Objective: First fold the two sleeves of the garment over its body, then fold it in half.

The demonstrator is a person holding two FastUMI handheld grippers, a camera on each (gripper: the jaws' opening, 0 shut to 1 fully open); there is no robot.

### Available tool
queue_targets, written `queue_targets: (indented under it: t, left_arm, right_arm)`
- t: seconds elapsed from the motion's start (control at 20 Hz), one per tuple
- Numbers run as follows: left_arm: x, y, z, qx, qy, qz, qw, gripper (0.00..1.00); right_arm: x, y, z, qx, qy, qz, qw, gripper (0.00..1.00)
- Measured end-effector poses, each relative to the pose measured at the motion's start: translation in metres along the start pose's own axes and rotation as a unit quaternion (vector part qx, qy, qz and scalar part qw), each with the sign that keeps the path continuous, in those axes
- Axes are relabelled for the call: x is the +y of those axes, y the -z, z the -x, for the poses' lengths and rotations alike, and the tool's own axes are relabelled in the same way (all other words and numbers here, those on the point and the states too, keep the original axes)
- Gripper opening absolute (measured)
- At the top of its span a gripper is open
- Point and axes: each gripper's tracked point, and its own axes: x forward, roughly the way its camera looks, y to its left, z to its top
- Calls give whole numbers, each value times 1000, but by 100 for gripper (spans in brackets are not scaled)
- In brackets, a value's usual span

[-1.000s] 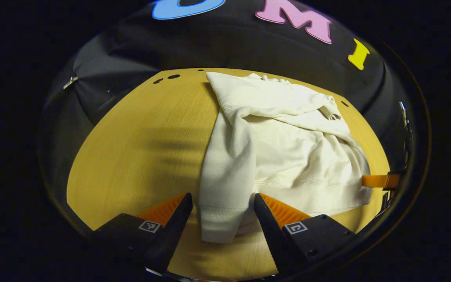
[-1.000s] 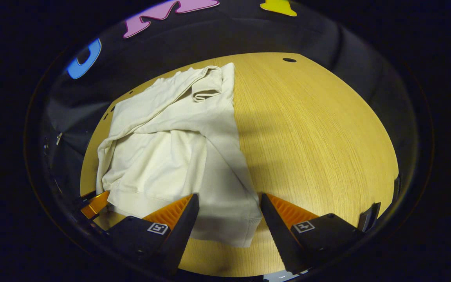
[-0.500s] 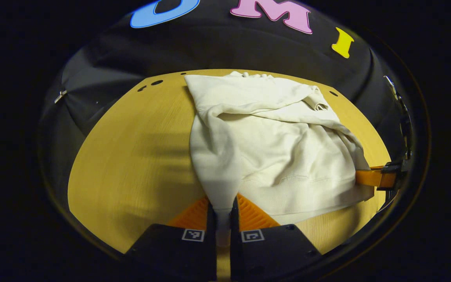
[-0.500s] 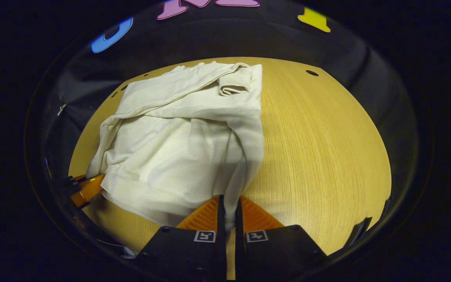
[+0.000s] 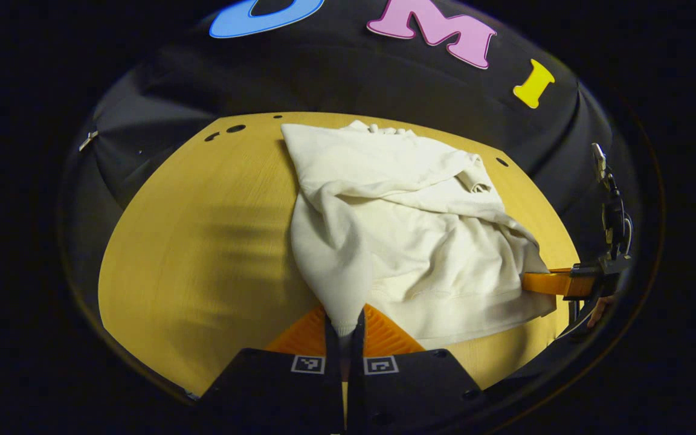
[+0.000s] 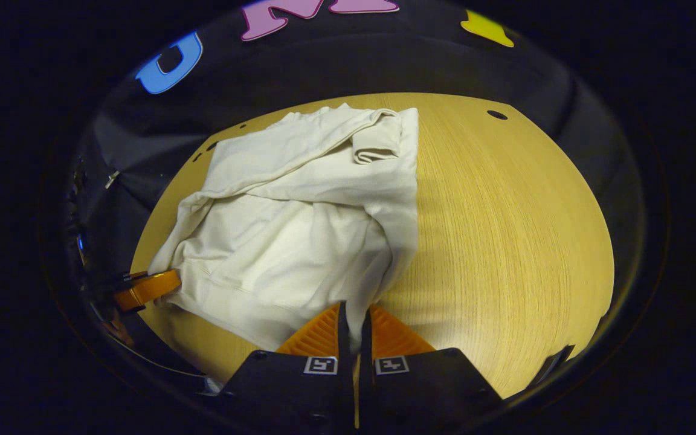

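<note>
A cream sweatshirt (image 5: 420,229) lies on the wooden table (image 5: 203,254), both sleeves folded over its body. My left gripper (image 5: 345,323) is shut on the bottom left corner of the sweatshirt, and the cloth rises off the table there. In the right gripper view the same sweatshirt (image 6: 299,223) spreads to the left, and my right gripper (image 6: 353,323) is shut on its bottom right corner, also lifted. The right gripper (image 5: 556,283) shows at the far right of the left gripper view; the left gripper (image 6: 145,289) shows at the far left of the right gripper view.
The round wooden table (image 6: 505,229) has small dark holes (image 6: 496,115) near its far edge. Bare wood lies left of the garment in the left gripper view and right of it in the right gripper view. The black booth wall rises behind.
Both grippers went from open around the hem corners to shut on them. Since then the hem has lifted and drawn slightly toward the far edge.
</note>
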Motion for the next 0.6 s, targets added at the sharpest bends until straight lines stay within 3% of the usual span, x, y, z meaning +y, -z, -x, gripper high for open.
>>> queue_targets:
  t: [0.6]
  left_arm:
    - [-19, -171, 21, -78, 46, 59, 994, 9]
  right_arm:
    - [47, -173, 2, -96, -76, -17, 992, 8]
